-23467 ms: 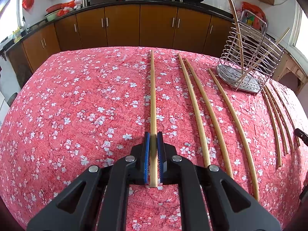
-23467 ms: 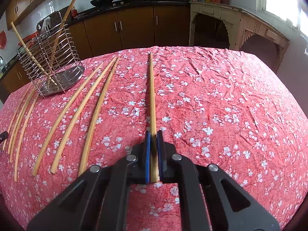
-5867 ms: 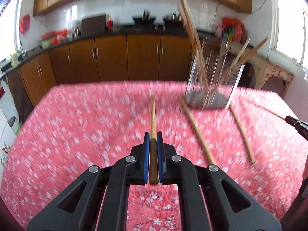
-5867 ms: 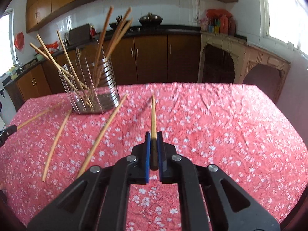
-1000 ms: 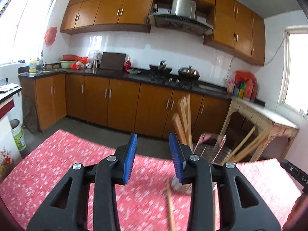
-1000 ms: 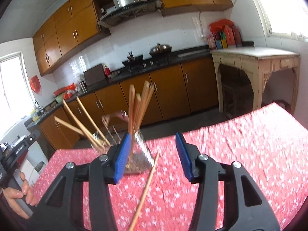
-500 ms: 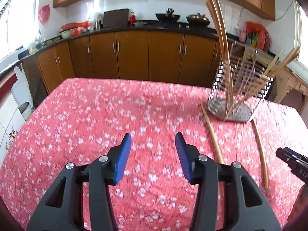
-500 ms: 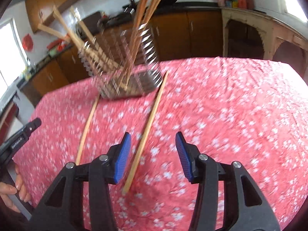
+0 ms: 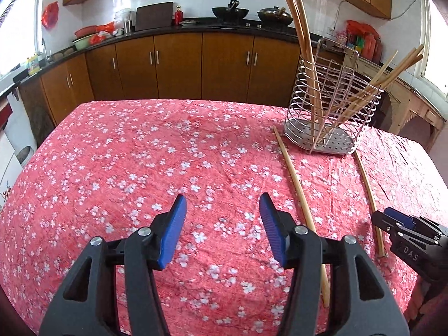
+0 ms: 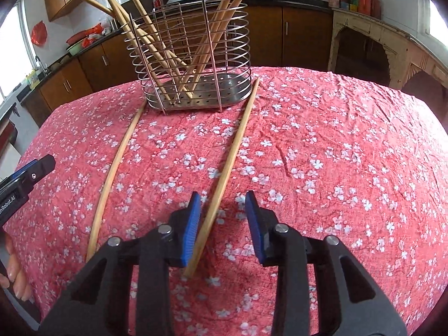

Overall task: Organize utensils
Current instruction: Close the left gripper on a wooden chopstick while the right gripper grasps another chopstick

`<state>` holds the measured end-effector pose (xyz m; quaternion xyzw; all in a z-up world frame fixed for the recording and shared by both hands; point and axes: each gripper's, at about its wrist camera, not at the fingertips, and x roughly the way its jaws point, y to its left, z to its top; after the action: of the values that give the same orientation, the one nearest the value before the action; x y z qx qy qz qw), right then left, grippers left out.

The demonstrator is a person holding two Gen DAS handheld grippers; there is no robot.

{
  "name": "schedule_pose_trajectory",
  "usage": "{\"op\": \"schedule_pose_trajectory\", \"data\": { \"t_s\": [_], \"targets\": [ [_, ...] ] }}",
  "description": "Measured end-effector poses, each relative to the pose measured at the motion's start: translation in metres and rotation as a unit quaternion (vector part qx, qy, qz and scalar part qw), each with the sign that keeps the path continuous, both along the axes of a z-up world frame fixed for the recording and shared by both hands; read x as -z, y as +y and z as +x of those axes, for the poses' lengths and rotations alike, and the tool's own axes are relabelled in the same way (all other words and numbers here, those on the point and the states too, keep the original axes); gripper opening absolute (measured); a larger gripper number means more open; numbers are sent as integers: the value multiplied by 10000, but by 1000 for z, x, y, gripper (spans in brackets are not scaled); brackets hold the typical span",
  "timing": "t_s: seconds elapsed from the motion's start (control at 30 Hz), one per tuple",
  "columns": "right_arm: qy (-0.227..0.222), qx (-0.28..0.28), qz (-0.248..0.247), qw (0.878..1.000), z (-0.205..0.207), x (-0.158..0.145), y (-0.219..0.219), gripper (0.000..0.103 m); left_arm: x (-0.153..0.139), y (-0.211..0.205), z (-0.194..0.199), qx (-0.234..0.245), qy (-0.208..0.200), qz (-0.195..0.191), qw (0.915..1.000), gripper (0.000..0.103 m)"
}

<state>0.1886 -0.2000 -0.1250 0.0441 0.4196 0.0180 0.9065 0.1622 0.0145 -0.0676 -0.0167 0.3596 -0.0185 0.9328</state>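
Between the spread fingers (image 10: 193, 221) of the right gripper (image 10: 223, 219) lies the near end of a chopstick (image 10: 232, 151), hugging the left pad; it runs away to the wire holder (image 10: 196, 64). Centring it before closing should keep the pinch square. A second chopstick (image 10: 117, 165) lies to the left on the surface (image 10: 336, 154). The left gripper (image 9: 221, 231), fingers also wide and empty, hovers over the cloth; its stick (image 9: 296, 193) lies just to its right.
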Motion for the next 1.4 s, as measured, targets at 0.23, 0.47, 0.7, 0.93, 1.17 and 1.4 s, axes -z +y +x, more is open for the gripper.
{"op": "schedule_pose_trajectory", "data": {
  "t_s": [0.23, 0.47, 0.7, 0.93, 1.17, 1.4],
  "targets": [
    [-36, -27, -164, 9999, 2, 0, 6, 10, 3, -8, 1, 85, 77, -24, 9999, 54],
    [-6, 379, 8, 9993, 7, 0, -34, 8, 4, -20, 1, 360, 186, -174, 9990, 54],
    [17, 1110, 111, 9938, 6, 1, -94, 8, 11, -48, 1, 747, 386, -222, 9962, 54],
    [-30, 985, -20, 9951, 2, 2, -98, 8, 23, -71, 5, 785, 575, 105, 9952, 53],
    [-49, 830, -31, 9965, -1, 0, -86, 8, 30, -77, 11, 602, 636, 363, 9955, 12],
    [-48, 620, -65, 9980, -4, -1, -78, 8, 30, -42, 33, 111, 676, 438, 9967, 7]
  ]
}}
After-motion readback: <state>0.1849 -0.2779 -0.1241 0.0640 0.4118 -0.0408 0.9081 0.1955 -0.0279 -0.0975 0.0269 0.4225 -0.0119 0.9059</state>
